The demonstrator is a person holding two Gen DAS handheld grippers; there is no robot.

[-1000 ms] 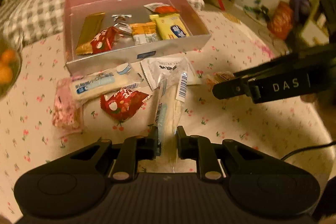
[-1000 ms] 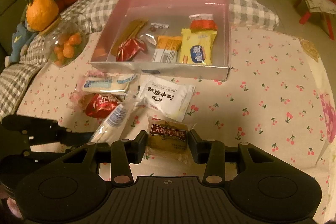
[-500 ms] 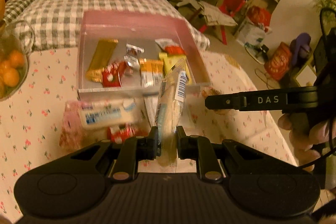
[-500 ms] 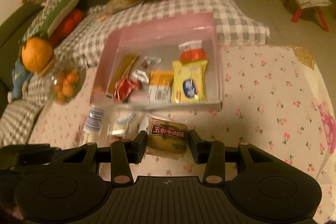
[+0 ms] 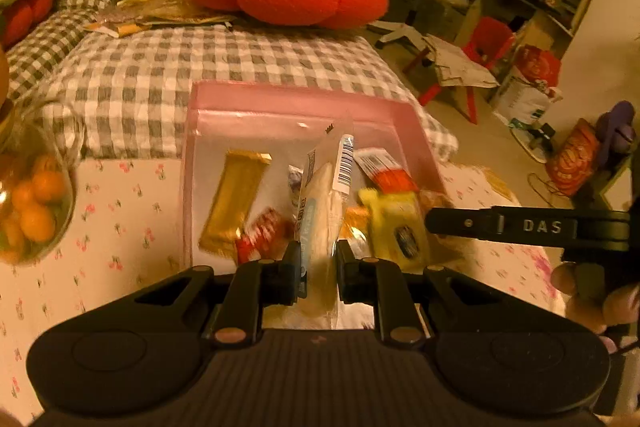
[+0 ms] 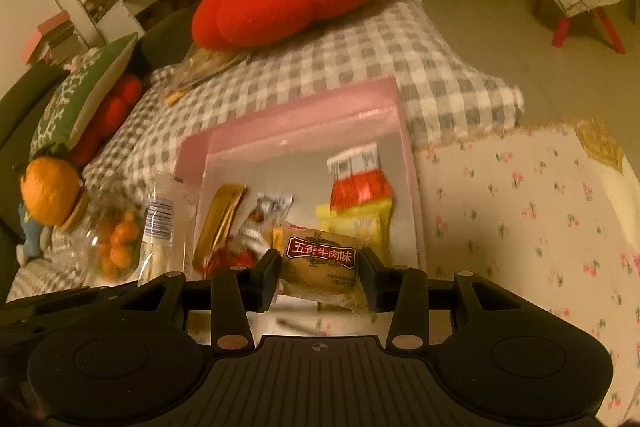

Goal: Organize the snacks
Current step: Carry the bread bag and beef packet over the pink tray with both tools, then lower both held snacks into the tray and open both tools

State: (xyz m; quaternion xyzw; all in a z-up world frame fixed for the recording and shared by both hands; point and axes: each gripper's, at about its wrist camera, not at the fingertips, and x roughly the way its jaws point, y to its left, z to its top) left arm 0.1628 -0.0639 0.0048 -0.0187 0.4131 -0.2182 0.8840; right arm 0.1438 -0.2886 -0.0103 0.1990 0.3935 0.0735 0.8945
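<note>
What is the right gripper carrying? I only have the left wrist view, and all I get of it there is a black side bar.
Observer: The right gripper is shut on a brown packet with a dark red label in white characters.
Operator: Is it held squarely?
Observer: Its fingers press the packet's two sides, with the label facing the camera.
Operator: How does my packet look from there?
Observer: In the right wrist view, your long white packet shows to the left of the pink box, in front of the small oranges.
</note>
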